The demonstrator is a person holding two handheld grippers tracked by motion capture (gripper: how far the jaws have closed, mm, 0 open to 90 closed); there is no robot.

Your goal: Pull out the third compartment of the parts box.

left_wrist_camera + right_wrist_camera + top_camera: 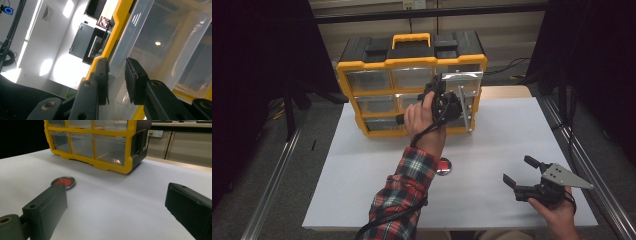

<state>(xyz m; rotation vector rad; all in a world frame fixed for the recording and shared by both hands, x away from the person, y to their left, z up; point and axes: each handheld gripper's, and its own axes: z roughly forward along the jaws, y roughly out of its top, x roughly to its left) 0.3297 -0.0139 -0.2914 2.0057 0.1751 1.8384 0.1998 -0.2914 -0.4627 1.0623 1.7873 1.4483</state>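
While my right gripper (518,171) idled wide open, my left gripper (117,75) pinched the yellow organiser's clear plastic drawer (130,37) lip.

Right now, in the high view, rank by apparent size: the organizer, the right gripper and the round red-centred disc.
1. organizer, largest by far.
2. right gripper, though it sits nearer the camera, which flatters it.
3. disc, smallest, partly behind the sleeve.

Glossy clear plastic drawer (140,37), yellow plastic organizer (412,62), matt white table (492,145).

floor: grey (272,165) | curtains: black (257,45) | wall: beige panels (492,30)
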